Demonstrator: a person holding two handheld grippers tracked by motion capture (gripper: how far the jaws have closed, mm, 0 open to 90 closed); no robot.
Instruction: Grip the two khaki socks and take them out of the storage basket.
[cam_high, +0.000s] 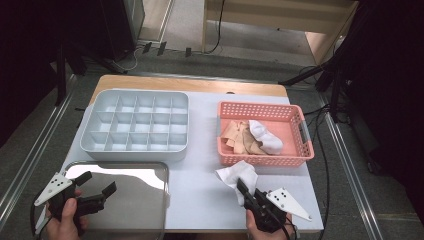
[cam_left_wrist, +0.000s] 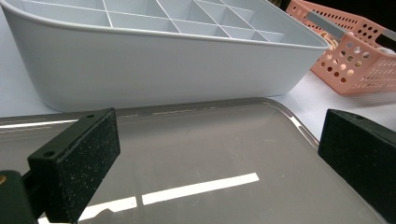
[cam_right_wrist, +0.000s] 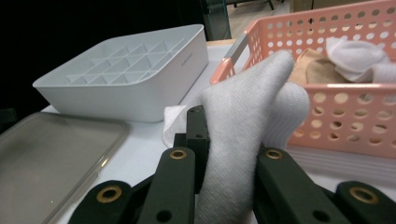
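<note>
- Up top, a white mat (cam_high: 200, 185) covers a wooden table (cam_high: 150, 82), with grey floor, cables and dark stands around it.
- At the near left edge lies a shiny steel tray (cam_high: 135, 180); beyond it sits a grey divided box (cam_high: 135, 150), its compartments bare as far as they show.
- To the right stands a pink basket (cam_high: 300, 150) holding a tan cloth (cam_high: 240, 137) and a white sock (cam_high: 267, 137).
- A person's left hand (cam_high: 67, 222) holds the left gripper (cam_high: 97, 182) low over the tray, jaws wide apart with nothing between them.
- The right hand (cam_high: 260, 230) holds the right gripper (cam_high: 245, 187) at the near edge, angled toward the basket.
- Its jaws are clamped on a second white sock, the held sock (cam_high: 237, 175), which lies bunched on the mat just in front of the basket.
- From the right gripper view the held sock (cam_right_wrist: 243, 126) rises between the two jaws, with the basket (cam_right_wrist: 355, 116) close behind.
</note>
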